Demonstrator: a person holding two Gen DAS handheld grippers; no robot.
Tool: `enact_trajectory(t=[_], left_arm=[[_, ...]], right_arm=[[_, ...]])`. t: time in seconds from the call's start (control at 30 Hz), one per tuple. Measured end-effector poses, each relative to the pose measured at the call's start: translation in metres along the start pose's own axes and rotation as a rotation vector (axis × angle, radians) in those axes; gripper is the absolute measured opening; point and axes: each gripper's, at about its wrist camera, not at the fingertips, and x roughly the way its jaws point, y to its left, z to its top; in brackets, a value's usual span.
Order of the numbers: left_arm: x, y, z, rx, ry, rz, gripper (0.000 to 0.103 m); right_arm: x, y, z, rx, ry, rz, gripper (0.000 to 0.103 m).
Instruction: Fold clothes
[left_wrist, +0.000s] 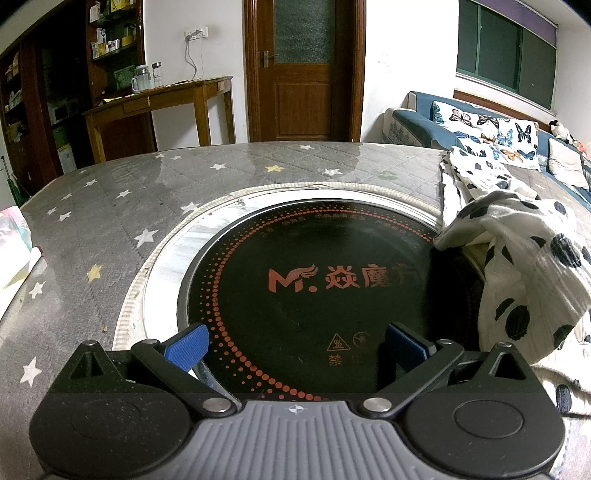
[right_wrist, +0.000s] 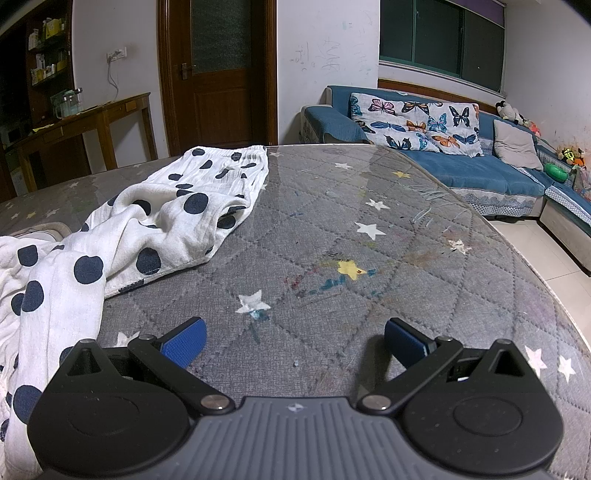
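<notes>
Left claw (left_wrist: 297, 345) open over "M" cooktop (left_wrist: 295, 284), Chinese lettering perhaps partly hidden

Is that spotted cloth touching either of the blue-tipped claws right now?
Apart. In both wrist views the left gripper and right gripper are open and empty, with the polka-dot garment lying off to the side.
</notes>
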Motion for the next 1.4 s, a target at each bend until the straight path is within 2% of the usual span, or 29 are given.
enact_trajectory(t=[0.8,1.0,1.13,1.27,1.4], left_arm=[[0.001,-0.001,0.002,0.003,0.0,-0.006,0.103],[-0.004,-0.003,0.003,-0.003,0.027,0.01,0.103],[-0.019,-0.006,0.001,-0.001,-0.03,0.044,0.103],[-0.033,-0.007,-0.002,-0.028,-0.047,0.006,0.103],[-0.046,-0.017,-0.006,0.008,-0.055,0.002,0.103]], right_arm=[[-0.001,0.0,0.0,0.002,0.003,0.003,0.103],[-0.002,0.003,0.0,0.017,0.014,-0.009,0.103],[-0.011,0.005,-0.005,0.028,0.01,-0.005,0.103],[-0.024,0.008,-0.014,0.031,0.006,0.01,0.103],[-0.044,0.016,-0.027,0.019,-0.008,0.029,0.103]])
